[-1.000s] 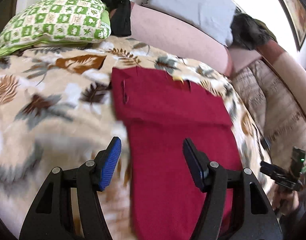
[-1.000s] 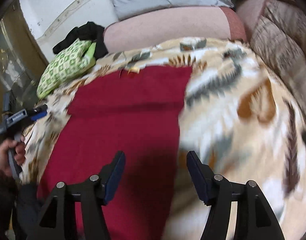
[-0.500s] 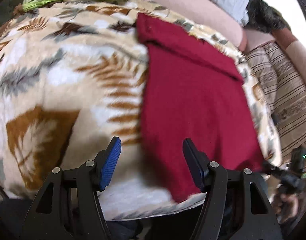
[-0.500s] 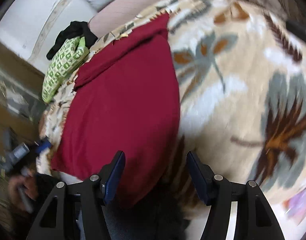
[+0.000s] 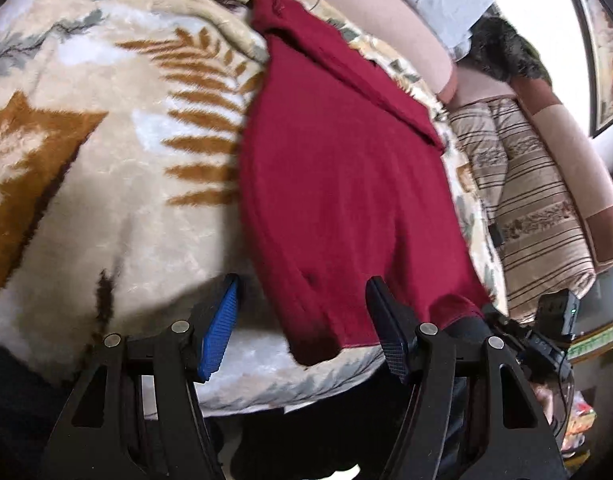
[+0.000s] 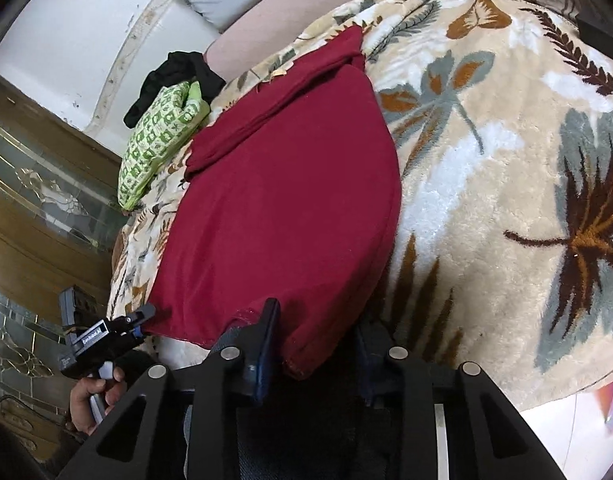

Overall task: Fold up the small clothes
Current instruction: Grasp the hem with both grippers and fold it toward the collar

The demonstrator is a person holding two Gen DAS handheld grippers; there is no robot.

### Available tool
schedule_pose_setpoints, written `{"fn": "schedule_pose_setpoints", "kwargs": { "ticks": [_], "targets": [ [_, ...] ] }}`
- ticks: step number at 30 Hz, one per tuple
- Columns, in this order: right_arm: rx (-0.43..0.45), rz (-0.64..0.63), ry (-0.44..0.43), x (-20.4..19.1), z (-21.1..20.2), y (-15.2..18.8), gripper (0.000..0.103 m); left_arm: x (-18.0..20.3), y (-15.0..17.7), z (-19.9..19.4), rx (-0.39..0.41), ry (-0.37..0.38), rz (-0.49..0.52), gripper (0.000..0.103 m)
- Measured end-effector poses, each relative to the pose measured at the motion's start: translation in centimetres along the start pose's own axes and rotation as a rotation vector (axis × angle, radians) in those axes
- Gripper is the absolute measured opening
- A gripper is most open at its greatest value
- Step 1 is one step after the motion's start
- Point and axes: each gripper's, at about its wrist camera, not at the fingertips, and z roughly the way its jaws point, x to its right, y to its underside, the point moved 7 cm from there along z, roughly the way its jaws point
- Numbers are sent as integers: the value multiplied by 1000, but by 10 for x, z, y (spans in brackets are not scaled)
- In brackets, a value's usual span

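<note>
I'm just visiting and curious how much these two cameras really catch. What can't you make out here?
- Red garment: its type; it lies partly folded. Its near hem hangs over the blanket edge in both views.
- Left gripper: in the right view, too small to tell whether its tips touch the cloth.
- Right gripper: whether it pinches the hem; the cloth covers one finger.
- Black cloth: half hidden behind the green pillow.

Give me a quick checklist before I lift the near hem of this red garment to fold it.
1. Red garment lying flat on the blanket: ok.
2. One near hem corner between the left tongs: ok; they are open and not gripping.
3. Other near hem corner between the right tongs: ok.
4. Right tongs clamped on the cloth: cannot tell.
5. Green pillow apart from the garment: ok.
</note>
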Motion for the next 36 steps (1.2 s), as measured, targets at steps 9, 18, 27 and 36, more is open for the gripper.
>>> {"fn": "schedule_pose_setpoints", "kwargs": {
  "ticks": [9, 18, 27, 36],
  "targets": [
    [69, -52, -8, -11, -11, -4, 15, 0, 0, -4, 4, -49, 4, 7],
    [216, -130, -30, -37, -53, -26, 12, 50, -49, -69, 156, 41, -36, 7],
    [284, -188, -3, -55, -69, -86, 12, 62, -109, -64, 168, 235, -306, 7],
    [302, -210, 94, -53, -20, -165, 11, 20, -159, -1, 201, 158, -328, 7]
  ]
}}
